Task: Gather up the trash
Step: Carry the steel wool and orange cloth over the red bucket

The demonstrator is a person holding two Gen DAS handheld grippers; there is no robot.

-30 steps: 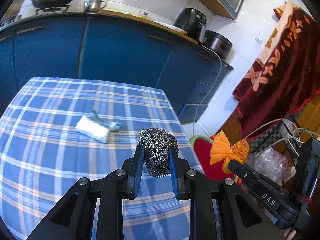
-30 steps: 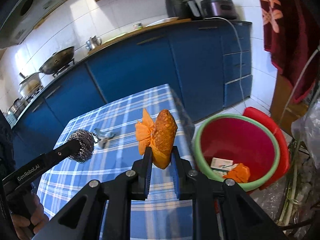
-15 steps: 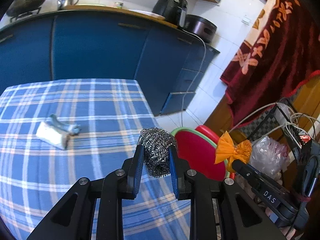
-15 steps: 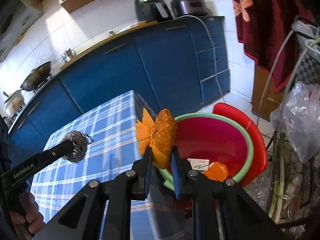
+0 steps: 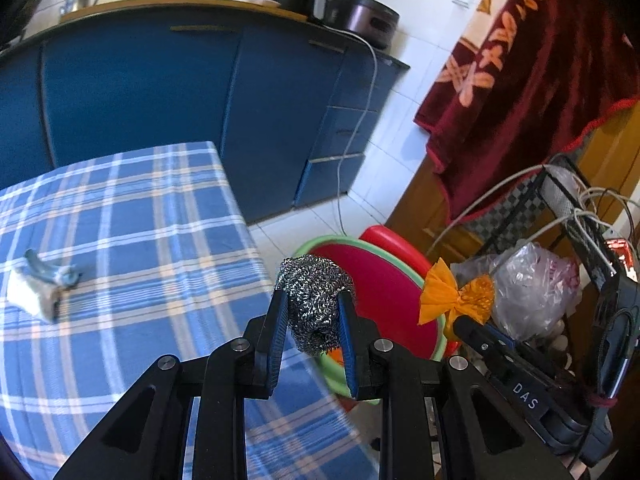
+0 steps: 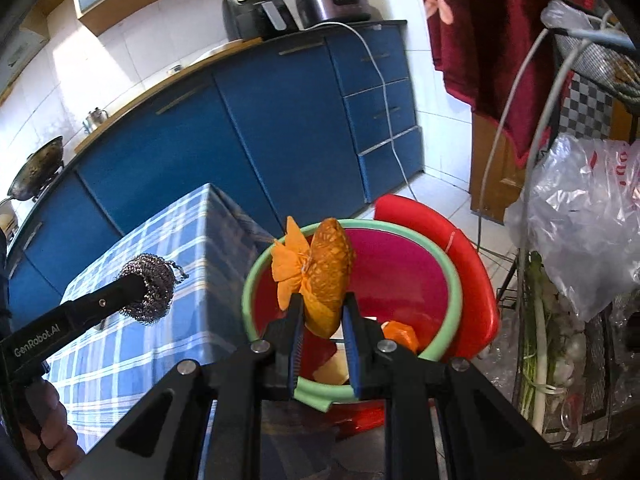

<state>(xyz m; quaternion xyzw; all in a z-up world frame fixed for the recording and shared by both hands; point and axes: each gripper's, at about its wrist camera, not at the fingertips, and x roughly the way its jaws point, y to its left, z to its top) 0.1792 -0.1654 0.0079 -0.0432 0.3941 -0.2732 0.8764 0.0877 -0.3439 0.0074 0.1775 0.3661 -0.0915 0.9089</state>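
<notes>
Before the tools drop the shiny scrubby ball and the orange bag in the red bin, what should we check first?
1. Right tool grips the orange bag: ok, pinched between both pads.
2. Left tool grips the steel scrubber: ok.
3. Orange bag is over the red bin: ok, it hangs above the opening.
4. Scrubber is over the bin: cannot tell; in the right view it seems still over the tablecloth edge.
5. Bin has room: ok, only a few scraps at the bottom.
6. Table trash all collected: not ok, a white crumpled scrap remains.
</notes>
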